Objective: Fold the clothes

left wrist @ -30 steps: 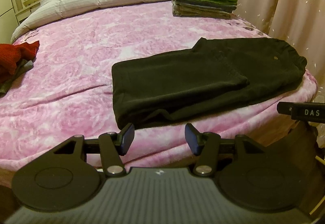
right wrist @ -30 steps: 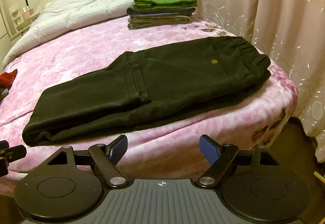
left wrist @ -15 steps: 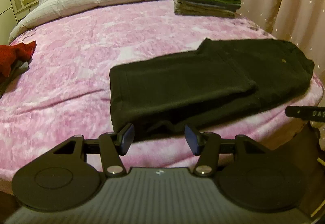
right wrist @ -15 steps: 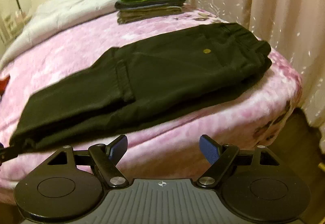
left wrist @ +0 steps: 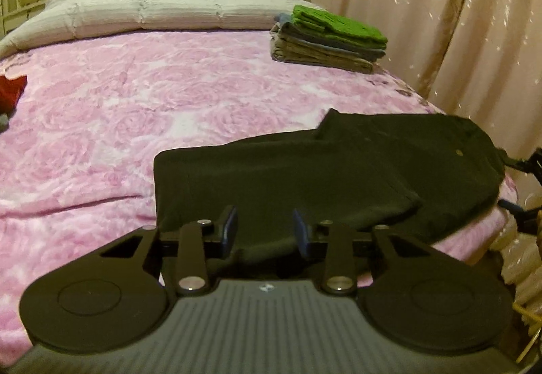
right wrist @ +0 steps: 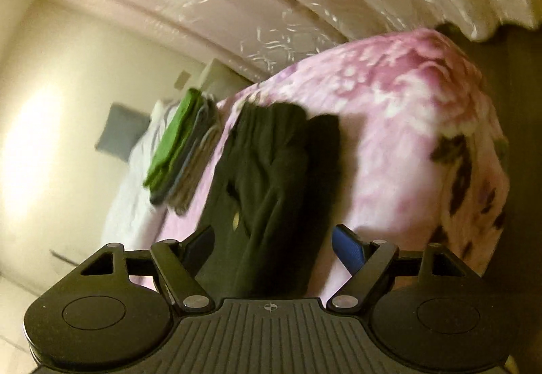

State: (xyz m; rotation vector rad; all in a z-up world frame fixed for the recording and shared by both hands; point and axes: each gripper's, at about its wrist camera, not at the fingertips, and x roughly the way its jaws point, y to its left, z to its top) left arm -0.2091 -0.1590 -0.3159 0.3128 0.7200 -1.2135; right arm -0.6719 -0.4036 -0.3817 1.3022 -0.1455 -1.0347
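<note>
Dark folded trousers (left wrist: 325,177) lie across the near corner of the pink flowered blanket (left wrist: 135,109). My left gripper (left wrist: 266,230) is at their leg end and its jaws are closing, with the dark hem between the blue pads (left wrist: 230,226); I see no firm pinch. In the blurred, rolled right wrist view, the trousers' waistband end (right wrist: 271,177) sits between the wide-apart fingers of my right gripper (right wrist: 276,243), which is open. That gripper also shows at the right edge of the left wrist view, by the waistband.
A stack of folded clothes (left wrist: 328,38) with a green piece on top rests far right on the bed. A grey duvet (left wrist: 152,11) covers the head end. A red garment (left wrist: 12,89) lies at the left edge. Curtains (left wrist: 440,18) hang close on the right.
The left gripper has moved in onto the trousers' hem and its fingers have narrowed. The right gripper has swung to the waistband end and rolled sharply, so its view is tilted.
</note>
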